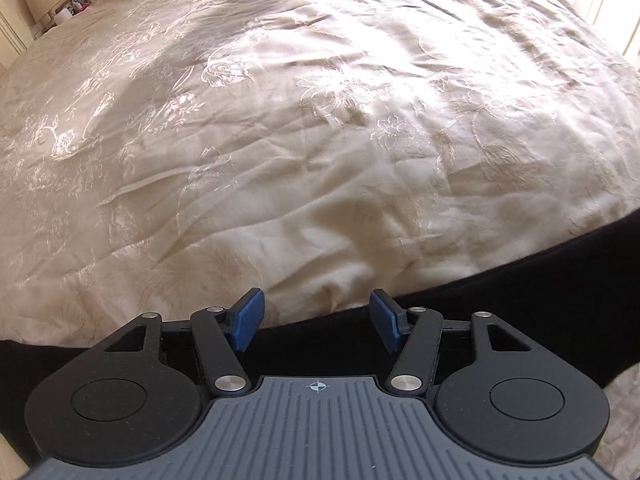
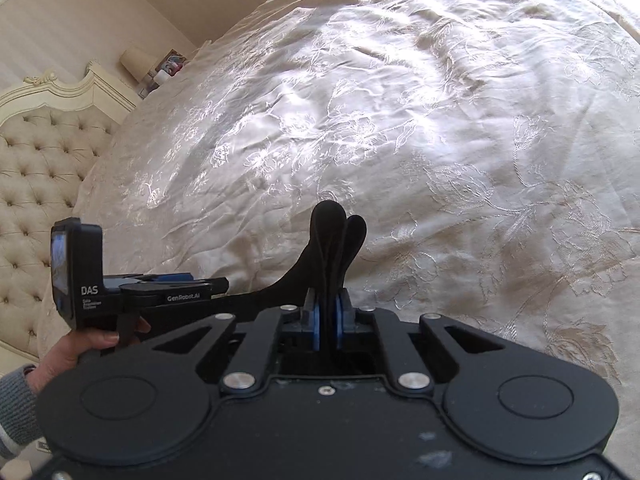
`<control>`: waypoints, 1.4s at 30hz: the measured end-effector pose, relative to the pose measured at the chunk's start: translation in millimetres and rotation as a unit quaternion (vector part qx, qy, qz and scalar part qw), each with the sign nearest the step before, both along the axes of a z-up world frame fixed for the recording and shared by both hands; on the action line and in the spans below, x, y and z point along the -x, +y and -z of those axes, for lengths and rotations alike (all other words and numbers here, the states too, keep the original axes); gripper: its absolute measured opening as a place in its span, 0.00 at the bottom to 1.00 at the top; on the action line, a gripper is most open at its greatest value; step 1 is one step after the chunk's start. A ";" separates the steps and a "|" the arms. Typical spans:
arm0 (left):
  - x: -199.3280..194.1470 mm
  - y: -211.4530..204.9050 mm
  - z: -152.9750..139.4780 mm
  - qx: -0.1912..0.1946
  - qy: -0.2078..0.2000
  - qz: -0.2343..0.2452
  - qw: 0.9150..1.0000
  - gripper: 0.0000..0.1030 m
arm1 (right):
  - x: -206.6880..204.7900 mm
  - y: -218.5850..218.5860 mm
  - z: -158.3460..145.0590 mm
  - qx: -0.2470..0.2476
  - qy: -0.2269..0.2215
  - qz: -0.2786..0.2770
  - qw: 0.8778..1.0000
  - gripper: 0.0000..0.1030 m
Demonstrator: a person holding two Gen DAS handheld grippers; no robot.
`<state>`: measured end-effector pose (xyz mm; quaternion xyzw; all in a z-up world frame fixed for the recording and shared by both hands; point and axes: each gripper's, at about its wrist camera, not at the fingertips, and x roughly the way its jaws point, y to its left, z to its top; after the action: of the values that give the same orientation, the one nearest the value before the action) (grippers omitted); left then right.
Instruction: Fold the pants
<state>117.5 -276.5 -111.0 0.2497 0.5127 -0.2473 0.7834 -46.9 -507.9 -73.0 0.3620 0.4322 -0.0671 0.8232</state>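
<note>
1. Lying across the near edge of the bed, the black pants stretch in a band under both claws.
2. Right claw is pinching a bunched fold of the pants, which sticks up past its blue pads.
3. Left claw is spread apart, nothing between the pads, pants just below.
4. Cream embroidered bedspread underneath; tufted headboard and a lamp far off.
5. A hand grips the left claw's handle.

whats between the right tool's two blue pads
A bunched fold of the black pants, pinched between the right tool's blue pads and sticking up past them; the right wrist view shows it.
</note>
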 end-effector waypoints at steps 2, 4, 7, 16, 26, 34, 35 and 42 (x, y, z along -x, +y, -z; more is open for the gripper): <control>20.8 14.4 -0.5 0.002 0.007 0.013 1.000 0.55 | 1.4 0.9 -1.0 0.000 0.001 0.004 1.000 0.08; 43.8 20.8 3.9 0.002 0.016 0.035 0.999 0.55 | 0.4 4.2 -2.6 0.001 0.002 0.009 1.000 0.08; 61.1 25.4 17.1 -0.008 0.018 0.058 0.998 0.55 | -0.3 10.6 -7.4 0.006 0.007 0.017 1.000 0.08; 28.0 42.9 14.0 0.026 0.025 0.036 0.999 0.55 | -16.2 60.9 -46.6 0.047 0.015 0.022 0.999 0.09; -28.9 167.9 -24.5 0.047 0.000 -0.020 0.999 0.55 | -70.3 193.8 -63.9 0.054 0.002 0.005 0.999 0.09; -58.9 262.3 -30.0 0.029 -0.011 -0.042 0.999 0.55 | -127.0 301.3 -9.4 0.058 0.023 -0.016 0.998 0.09; -61.8 271.9 -28.4 0.027 -0.009 -0.045 0.999 0.55 | -131.8 309.1 -1.6 0.064 0.029 -0.017 0.997 0.09; -70.1 301.8 -20.1 0.027 0.007 -0.043 0.999 0.55 | -149.7 340.8 27.2 0.105 0.047 -0.024 0.993 0.21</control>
<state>187.5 25.2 -90.9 0.2042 0.5218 -0.2291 0.7959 102.8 -167.2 -100.1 0.2592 0.4697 -0.1099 0.8367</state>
